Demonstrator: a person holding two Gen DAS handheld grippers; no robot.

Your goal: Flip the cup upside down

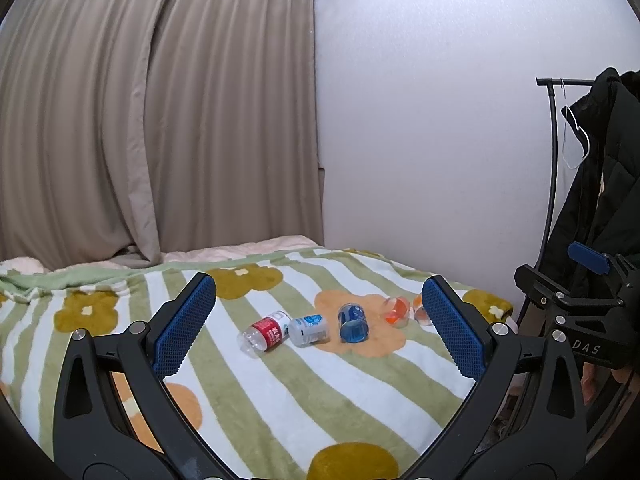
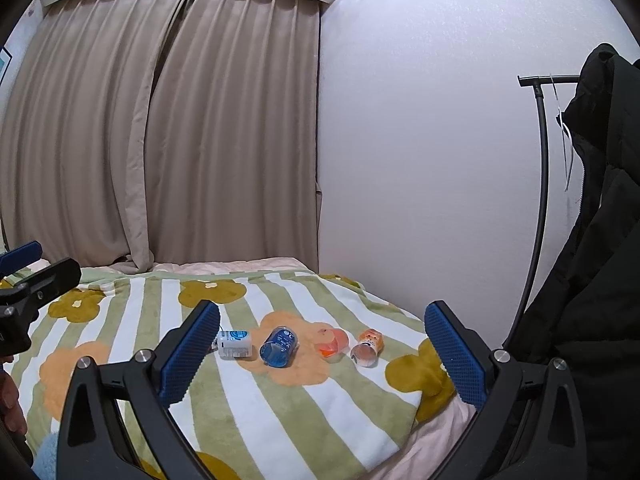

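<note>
Several small plastic cups lie on their sides in a row on the striped flower blanket (image 1: pixel 280 400). From left to right they are a red-labelled clear cup (image 1: pixel 266 334), a white cup (image 1: pixel 309 330), a blue cup (image 1: pixel 353 322), an orange cup (image 1: pixel 397 311) and a second orange cup (image 1: pixel 420 312) half hidden by a finger. The right wrist view shows the white cup (image 2: pixel 236 344), blue cup (image 2: pixel 279 346), orange cup (image 2: pixel 332 343) and printed orange cup (image 2: pixel 367 347). My left gripper (image 1: pixel 319 282) is open, short of the row. My right gripper (image 2: pixel 322 308) is also open and empty.
Beige curtains (image 1: pixel 160 120) hang behind the bed, with a white wall (image 1: pixel 440 140) at the right. A black clothes rack (image 2: pixel 542 160) with a dark coat (image 2: pixel 600 240) stands right of the bed. The blanket's edge (image 2: pixel 420 408) drops off at the near right.
</note>
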